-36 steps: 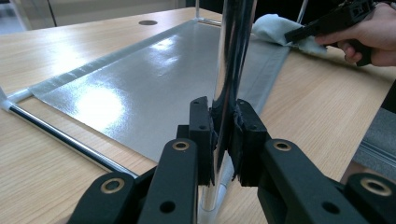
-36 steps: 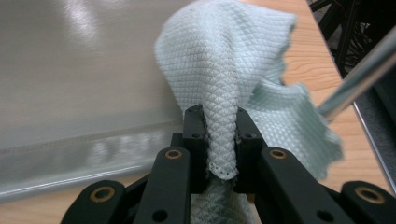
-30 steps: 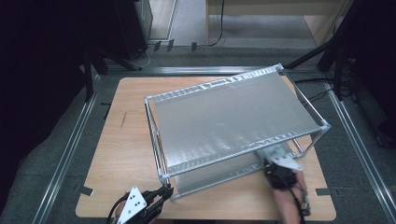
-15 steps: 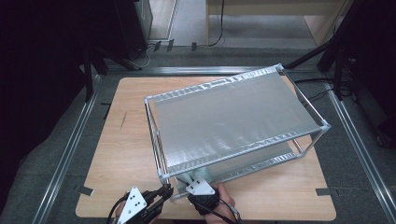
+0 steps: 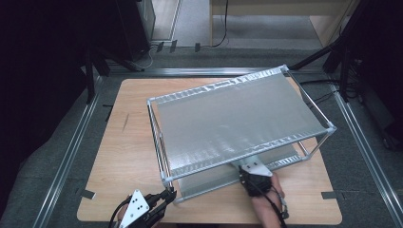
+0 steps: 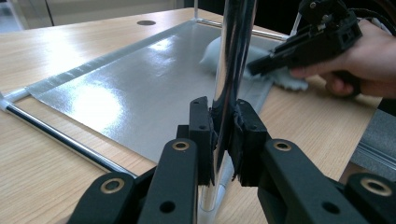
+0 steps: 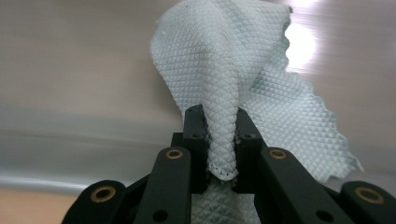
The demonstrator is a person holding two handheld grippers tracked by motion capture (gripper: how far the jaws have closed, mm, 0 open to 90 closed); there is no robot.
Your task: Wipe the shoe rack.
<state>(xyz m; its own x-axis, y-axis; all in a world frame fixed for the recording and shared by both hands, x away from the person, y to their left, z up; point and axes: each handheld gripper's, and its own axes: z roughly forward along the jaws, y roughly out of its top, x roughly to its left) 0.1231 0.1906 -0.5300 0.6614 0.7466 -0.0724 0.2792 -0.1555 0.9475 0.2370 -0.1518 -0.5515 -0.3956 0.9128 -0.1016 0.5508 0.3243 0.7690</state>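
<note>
A two-tier metal rack [image 5: 237, 118] stands on the wooden table [image 5: 128, 142]. My left gripper [image 5: 166, 195] is at the rack's near left corner, shut on the upright chrome post [image 6: 231, 70]; in the left gripper view its pads [image 6: 201, 135] clamp the post from both sides. My right gripper [image 5: 247, 168] reaches under the top shelf at the rack's near edge. It is shut on a pale quilted paper cloth [image 7: 233, 60] that lies against the shiny lower shelf [image 7: 70, 70]. The left gripper view shows that gripper [image 6: 261, 65] with the cloth [image 6: 215, 51] on the lower shelf [image 6: 140, 84].
Bare tabletop lies left of the rack and along the near edge. Metal rails [image 5: 71, 152] run along both sides of the table. Dark stands and cables [image 5: 342, 61] crowd the far right, beyond the table.
The right hand swept with the cloth from the rack's near right to near the left corner, then back toward the right. The left gripper stayed on the post.
</note>
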